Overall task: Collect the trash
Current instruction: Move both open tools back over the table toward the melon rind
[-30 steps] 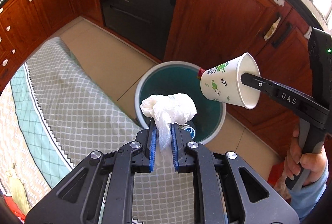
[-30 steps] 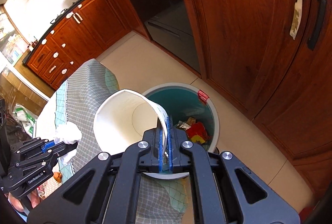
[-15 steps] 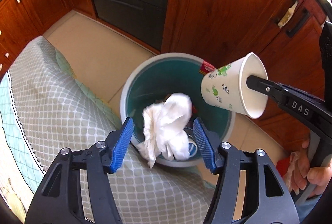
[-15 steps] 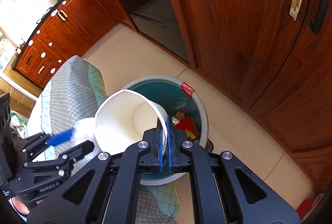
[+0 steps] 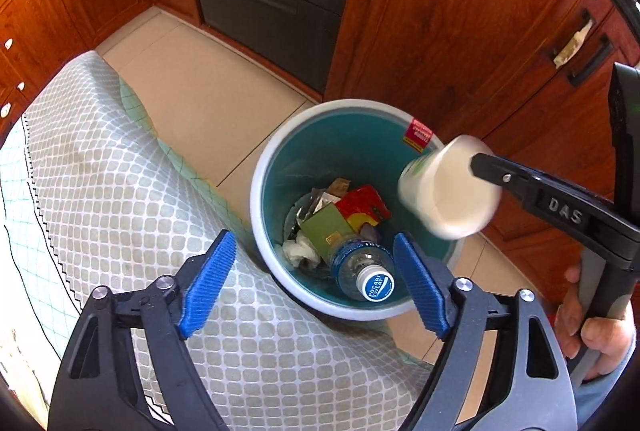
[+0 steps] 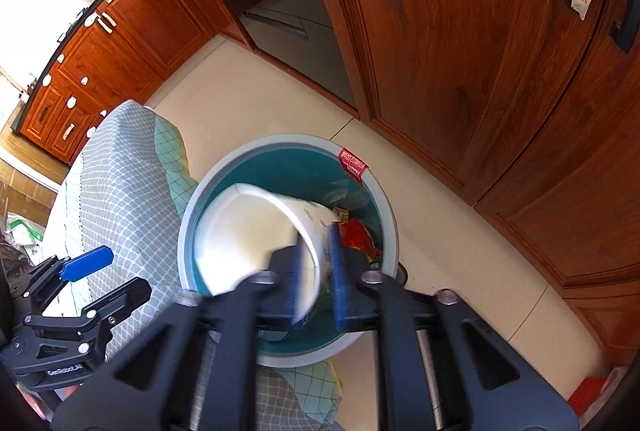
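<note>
The left gripper (image 5: 314, 281) has just been opening its jaws, and they stand wide apart with nothing between them. It hangs over the near edge of the round bin (image 5: 262, 167), which has a pale rim and a teal inside.

Down in the bin lie a white crumpled tissue (image 5: 298, 251) at 7 o'clock, a clear plastic bottle (image 5: 362, 267) with a blue and white cap at 6 o'clock, a green box (image 5: 324, 225) in the middle and a red wrapper (image 5: 362, 205) at 1 o'clock.

The right gripper (image 6: 316, 271) has also just been opening. Its blue fingers (image 6: 336, 271) are apart, and the rim of the white paper cup (image 6: 256, 231) is between them. The cup looks blurry and tipped on its side over the bin, at about 3 o'clock in the left wrist view. A hand (image 5: 600, 327) holds the right gripper's handle.

The bin stands just beside a table with a grey checked cloth (image 5: 120, 171), on the tiled floor (image 5: 200, 91) near brown wooden cupboards (image 5: 440, 31).
</note>
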A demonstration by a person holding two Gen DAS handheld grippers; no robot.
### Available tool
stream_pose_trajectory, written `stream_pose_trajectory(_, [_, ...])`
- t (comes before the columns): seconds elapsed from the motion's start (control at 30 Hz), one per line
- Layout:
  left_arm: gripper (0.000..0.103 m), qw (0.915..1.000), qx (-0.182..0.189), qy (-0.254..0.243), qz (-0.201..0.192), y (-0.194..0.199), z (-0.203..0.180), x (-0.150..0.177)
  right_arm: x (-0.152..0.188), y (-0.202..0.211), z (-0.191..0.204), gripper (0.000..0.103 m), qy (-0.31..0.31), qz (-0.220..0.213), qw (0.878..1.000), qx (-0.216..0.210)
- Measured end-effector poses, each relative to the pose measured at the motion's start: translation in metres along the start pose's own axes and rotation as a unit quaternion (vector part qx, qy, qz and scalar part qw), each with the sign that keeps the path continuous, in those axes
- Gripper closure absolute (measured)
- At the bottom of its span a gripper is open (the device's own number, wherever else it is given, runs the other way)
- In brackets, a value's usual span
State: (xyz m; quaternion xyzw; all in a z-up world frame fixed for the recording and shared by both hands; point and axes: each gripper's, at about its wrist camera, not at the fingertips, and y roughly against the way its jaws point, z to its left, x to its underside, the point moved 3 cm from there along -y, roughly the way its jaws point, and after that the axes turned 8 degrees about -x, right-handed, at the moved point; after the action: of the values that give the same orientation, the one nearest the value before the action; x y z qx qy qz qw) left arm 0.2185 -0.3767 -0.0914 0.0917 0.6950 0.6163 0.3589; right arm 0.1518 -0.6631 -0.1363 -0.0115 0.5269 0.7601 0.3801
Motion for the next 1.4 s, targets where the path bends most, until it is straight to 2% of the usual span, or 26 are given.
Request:
stream_pose_trajectory(0.03, [0.015, 1.0, 0.0, 0.001, -0.002, 0.001, 0.0, 0.0, 0.0, 0.002, 0.001, 0.031, 0.0, -0.008, 1.0, 0.0])
stream_pose_trajectory(0.1, [0.008, 1.0, -0.001, 0.002, -0.007, 0.007, 0.003, 0.003, -0.001, 0.004, 0.004, 0.031, 0.006, -0.013, 1.0, 0.001])
stream_pose_trajectory(0.13, [0.006, 0.9999, -0.001, 0.003, -0.01, 0.01, 0.005, 0.005, -0.001, 0.004, 0.005, 0.027, 0.007, -0.011, 1.0, 0.001])
stream_pose_trajectory(0.3, [0.005, 0.9999, 0.006, 0.009, -0.008, 0.015, 0.008, 0.011, 0.002, 0.002, 0.008, 0.015, -0.005, 0.005, 1.0, 0.002])
stream_pose_trajectory(0.67, [0.005, 0.9994, 0.012, 0.032, -0.01, 0.033, 0.019, 0.033, 0.011, 0.007, 0.033, 0.015, 0.018, 0.012, 1.0, 0.004])
stream_pose_trajectory(0.93, [0.005, 0.9988, 0.008, 0.045, -0.018, 0.058, 0.043, 0.055, 0.023, 0.015, 0.061, 0.015, 0.035, 0.014, 0.999, -0.006])
stream_pose_trajectory(1.23, [0.005, 0.9973, -0.028, 0.06, -0.033, 0.099, 0.103, 0.106, 0.054, 0.02, 0.114, 0.015, 0.078, 0.027, 0.996, -0.036])
stream_pose_trajectory(1.4, [0.005, 0.9926, -0.062, 0.1, -0.03, 0.115, 0.151, 0.145, 0.078, 0.015, 0.15, 0.015, 0.113, 0.046, 0.991, -0.055])
